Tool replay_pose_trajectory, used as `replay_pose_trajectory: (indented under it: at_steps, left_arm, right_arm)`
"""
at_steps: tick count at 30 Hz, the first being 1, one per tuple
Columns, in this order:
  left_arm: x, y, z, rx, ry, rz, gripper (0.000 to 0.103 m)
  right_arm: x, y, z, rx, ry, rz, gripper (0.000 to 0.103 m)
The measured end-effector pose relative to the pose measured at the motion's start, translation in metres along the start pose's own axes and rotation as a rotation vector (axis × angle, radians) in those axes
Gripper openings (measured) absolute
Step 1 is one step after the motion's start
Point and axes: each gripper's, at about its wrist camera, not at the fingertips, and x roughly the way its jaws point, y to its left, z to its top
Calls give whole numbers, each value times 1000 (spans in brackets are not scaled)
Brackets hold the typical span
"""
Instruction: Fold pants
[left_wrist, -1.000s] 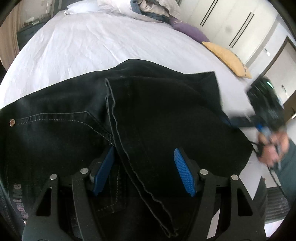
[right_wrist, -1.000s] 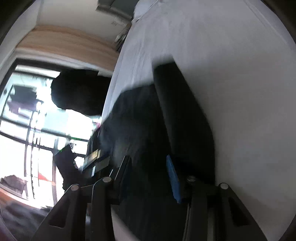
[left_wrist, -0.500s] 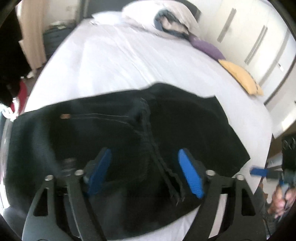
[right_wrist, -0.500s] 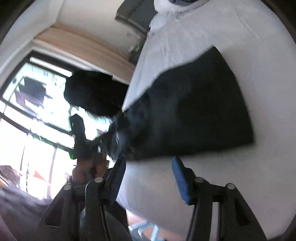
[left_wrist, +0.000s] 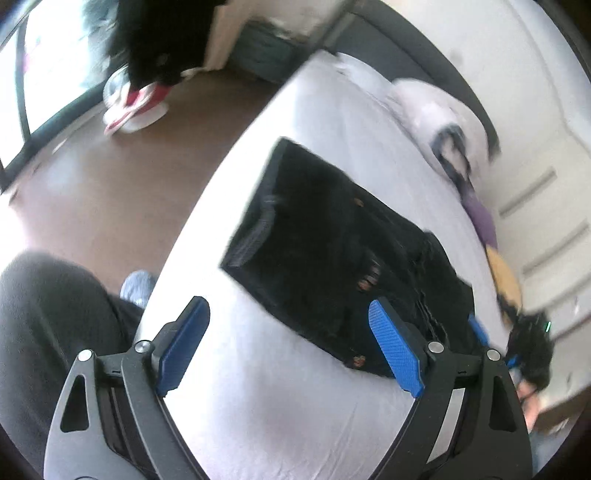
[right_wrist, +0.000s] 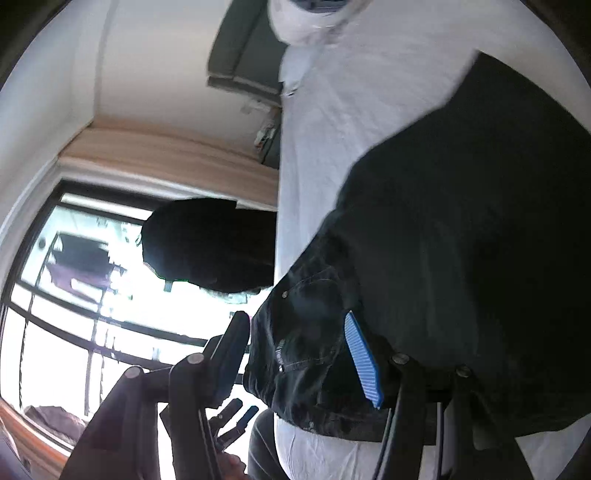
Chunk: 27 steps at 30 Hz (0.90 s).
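Left wrist view: left gripper (left_wrist: 290, 347) above white bed (left_wrist: 295, 406), jaws spreading wider, only bare sheet between blue pads, nothing held. Black pants (left_wrist: 332, 236) lie folded into rectangle on bed, beyond fingertips, near bed's edge. Brown floor (left_wrist: 110, 184) left of bed. Pillows (left_wrist: 436, 110) at far end. Picture blurred.

Right wrist view: right gripper (right_wrist: 299, 358) close over pants (right_wrist: 461, 240), jaws parted, waistband corner lying between blue pads, no pinch visible. Bright window (right_wrist: 92, 295) at left.

A white bed (left_wrist: 332, 122) holds pillows (left_wrist: 436, 107) (purple (left_wrist: 480, 218), yellow (left_wrist: 504, 277)) above brown floor (left_wrist: 122, 192).
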Motion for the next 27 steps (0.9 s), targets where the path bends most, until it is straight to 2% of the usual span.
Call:
replay_pose_trajectory:
  at_steps: [6, 8, 10, 12, 15, 16, 17, 18, 19, 22, 27]
  left_arm:
    - [25, 31, 0, -181, 64, -59, 88]
    - [26, 33, 1, -189, 26, -68, 88]
    - [37, 37, 6, -227, 16, -99, 87]
    - [45, 40, 10, -253, 6, -122, 86]
    - [52, 36, 10, -249, 5, -115, 82]
    - [50, 35, 11, -245, 7, -128, 68]
    - [54, 32, 13, -245, 15, -145, 48]
    - [54, 32, 14, -247, 29, -153, 40]
    - [58, 32, 15, -249, 38, -150, 35]
    - [62, 32, 17, -254, 44, -140, 31]
    - [57, 18, 21, -196, 32, -71, 22]
  right_arm:
    - [-2, -21, 2, 43, -19, -27, 57]
    - [0, -27, 1, 55, 2, -37, 55]
    - [-1, -30, 0, 52, 14, -62, 50]
    - [-2, -29, -2, 35, 20, -77, 50]
    - [2, -25, -3, 6, 35, -109, 50]
    - [3, -24, -3, 0, 38, -117, 50]
    - [4, -24, -4, -5, 38, -123, 50]
    - [4, -24, -4, -8, 38, -126, 50]
    - [5, -24, -4, -10, 38, -129, 50]
    - [8, -23, -4, -21, 42, -147, 50]
    - [17, -14, -5, -76, 64, -212, 51]
